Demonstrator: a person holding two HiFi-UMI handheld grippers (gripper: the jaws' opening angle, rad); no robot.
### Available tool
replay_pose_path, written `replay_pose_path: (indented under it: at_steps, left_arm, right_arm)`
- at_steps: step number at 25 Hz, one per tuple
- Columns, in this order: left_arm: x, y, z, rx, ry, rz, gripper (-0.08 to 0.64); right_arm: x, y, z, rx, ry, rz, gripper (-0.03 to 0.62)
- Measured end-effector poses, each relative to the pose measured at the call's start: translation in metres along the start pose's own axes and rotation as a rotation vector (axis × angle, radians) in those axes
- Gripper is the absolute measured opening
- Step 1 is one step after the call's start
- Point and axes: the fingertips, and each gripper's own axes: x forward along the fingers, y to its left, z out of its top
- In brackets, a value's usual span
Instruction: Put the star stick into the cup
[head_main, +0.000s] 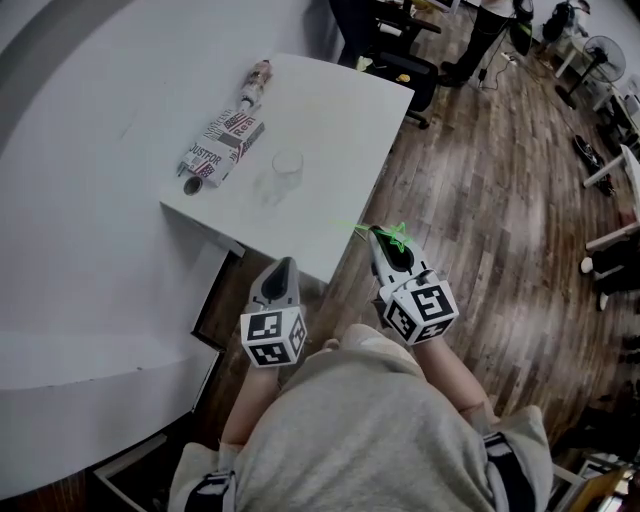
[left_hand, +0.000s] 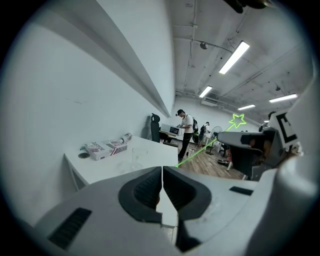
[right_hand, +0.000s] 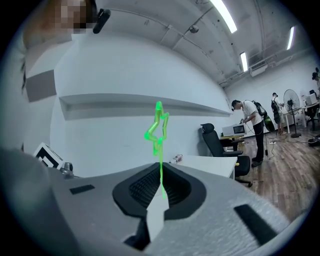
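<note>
A thin green star stick (head_main: 396, 237) is clamped in my right gripper (head_main: 379, 236), which hovers off the front right corner of the white table (head_main: 340, 110). In the right gripper view the star stick (right_hand: 159, 131) rises upright out of the shut jaws of the right gripper (right_hand: 161, 187). A clear empty cup (head_main: 287, 165) stands upright on the table, ahead and left of that gripper. My left gripper (head_main: 285, 264) hangs just off the table's front edge, shut with nothing in it. The left gripper view shows the cup (left_hand: 136, 156) beyond the closed left gripper (left_hand: 162, 175).
A printed carton (head_main: 222, 145) lies left of the cup, with a small bottle (head_main: 256, 82) behind it. A black office chair (head_main: 400, 68) stands past the far table corner. Wooden floor (head_main: 500, 190) spreads to the right, where people stand at desks in the distance.
</note>
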Motion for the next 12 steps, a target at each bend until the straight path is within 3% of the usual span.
replay_pose_path:
  at_steps: [6, 12]
  left_arm:
    - [0.030, 0.002, 0.008, -0.013, 0.002, 0.012, 0.009]
    - [0.070, 0.015, 0.023, -0.049, -0.010, 0.075, 0.009]
  right_arm:
    - [0.030, -0.015, 0.004, -0.015, 0.006, 0.033, 0.011]
    - [0.078, -0.039, 0.013, -0.023, 0.012, 0.100, 0.011]
